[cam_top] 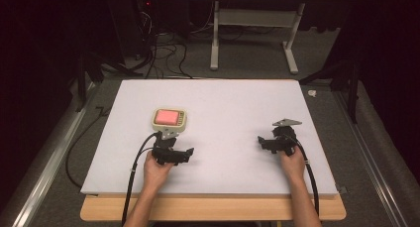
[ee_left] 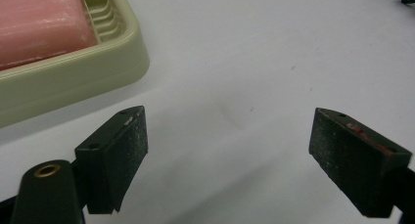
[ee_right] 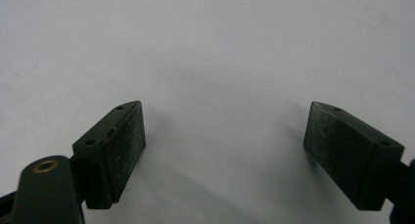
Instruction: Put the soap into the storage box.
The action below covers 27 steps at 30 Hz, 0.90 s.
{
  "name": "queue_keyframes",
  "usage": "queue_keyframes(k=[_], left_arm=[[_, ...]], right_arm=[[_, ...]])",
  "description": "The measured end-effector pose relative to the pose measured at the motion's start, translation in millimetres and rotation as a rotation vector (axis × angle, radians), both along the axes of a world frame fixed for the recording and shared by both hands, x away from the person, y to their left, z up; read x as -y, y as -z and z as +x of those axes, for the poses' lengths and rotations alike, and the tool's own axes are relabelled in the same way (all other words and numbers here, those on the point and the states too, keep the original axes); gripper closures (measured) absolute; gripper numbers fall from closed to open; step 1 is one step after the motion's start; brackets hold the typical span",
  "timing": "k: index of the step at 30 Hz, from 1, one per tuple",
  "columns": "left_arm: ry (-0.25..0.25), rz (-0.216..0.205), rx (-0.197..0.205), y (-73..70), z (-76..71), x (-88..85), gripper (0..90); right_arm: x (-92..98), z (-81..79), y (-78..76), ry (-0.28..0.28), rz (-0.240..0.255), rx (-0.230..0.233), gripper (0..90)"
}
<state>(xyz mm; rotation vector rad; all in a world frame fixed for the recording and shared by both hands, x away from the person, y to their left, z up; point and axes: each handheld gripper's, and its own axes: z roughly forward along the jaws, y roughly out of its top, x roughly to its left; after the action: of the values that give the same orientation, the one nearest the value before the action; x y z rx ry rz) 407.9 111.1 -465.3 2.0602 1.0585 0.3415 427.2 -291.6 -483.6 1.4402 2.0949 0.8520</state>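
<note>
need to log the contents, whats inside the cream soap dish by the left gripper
A pink bar of soap lies in the cream soap dish. Raised ridges on the dish floor show beside the bar; the floor under it is covered.

Smooth, slightly glossy cream plastic on the soap dish (ee_left: 73,82); waxy, faintly scuffed pink on the soap bar (ee_left: 39,26); matt white sheet over the table (cam_top: 237,103), pale wood at its front edge; gritty black gripper pads (ee_left: 128,150).

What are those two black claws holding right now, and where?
Nothing. The left gripper and right gripper are open over bare table; the soap dish lies untouched beside the left one.
</note>
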Motion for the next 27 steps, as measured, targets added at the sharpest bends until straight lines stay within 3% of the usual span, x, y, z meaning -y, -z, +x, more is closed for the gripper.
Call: queue_keyframes(k=[16, 27], left_arm=[[0.006, 0.029, -0.026, 12.5, 7.5, 13.6, 15.5], [0.004, 0.054, -0.014, 17.8, 10.5, 20.0, 15.5]], right_arm=[[0.0, 0.0, 0.0, 0.0, 0.001, 0.0, 16.2], [0.0, 0.0, 0.0, 0.0, 0.0, 0.0, 16.2]])
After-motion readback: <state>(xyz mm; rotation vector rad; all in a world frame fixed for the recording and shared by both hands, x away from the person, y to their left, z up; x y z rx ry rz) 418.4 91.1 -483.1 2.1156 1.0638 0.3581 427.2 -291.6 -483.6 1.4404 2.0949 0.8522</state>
